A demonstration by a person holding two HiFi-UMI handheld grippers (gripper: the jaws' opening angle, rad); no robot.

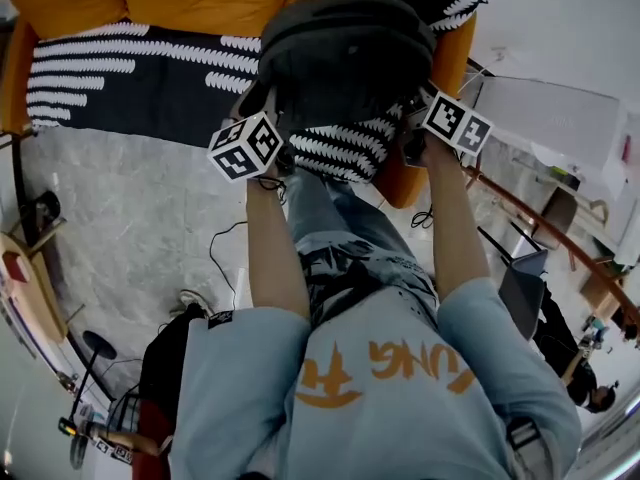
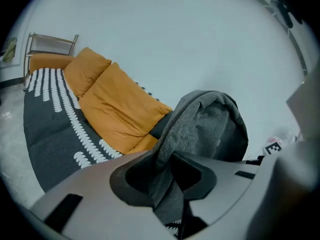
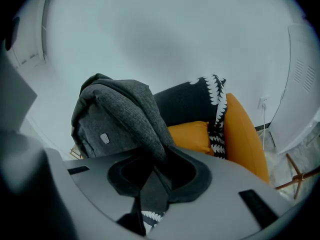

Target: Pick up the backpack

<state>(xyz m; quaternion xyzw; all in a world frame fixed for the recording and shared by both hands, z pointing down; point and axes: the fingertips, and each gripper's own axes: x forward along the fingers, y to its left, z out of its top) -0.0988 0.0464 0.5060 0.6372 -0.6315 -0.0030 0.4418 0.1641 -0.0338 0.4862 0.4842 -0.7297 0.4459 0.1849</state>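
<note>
A dark grey backpack (image 1: pixel 345 58) hangs in the air above the sofa, held up between both grippers. My left gripper (image 1: pixel 280 148) is shut on a fold of the backpack's grey fabric (image 2: pixel 167 169) at its left lower side. My right gripper (image 1: pixel 412 128) is shut on a grey shoulder strap (image 3: pixel 152 186) at the right side. In the left gripper view the backpack (image 2: pixel 210 124) rises just beyond the jaws. The right gripper view shows the backpack (image 3: pixel 115 119) with a small label on its front.
An orange sofa (image 1: pixel 450 58) with a black-and-white patterned throw (image 1: pixel 130 78) and orange cushions (image 2: pixel 115 104) lies below the backpack. A marble floor (image 1: pixel 130 228) spreads at left, with cables and a small stand. A white unit (image 1: pixel 560 118) stands at right.
</note>
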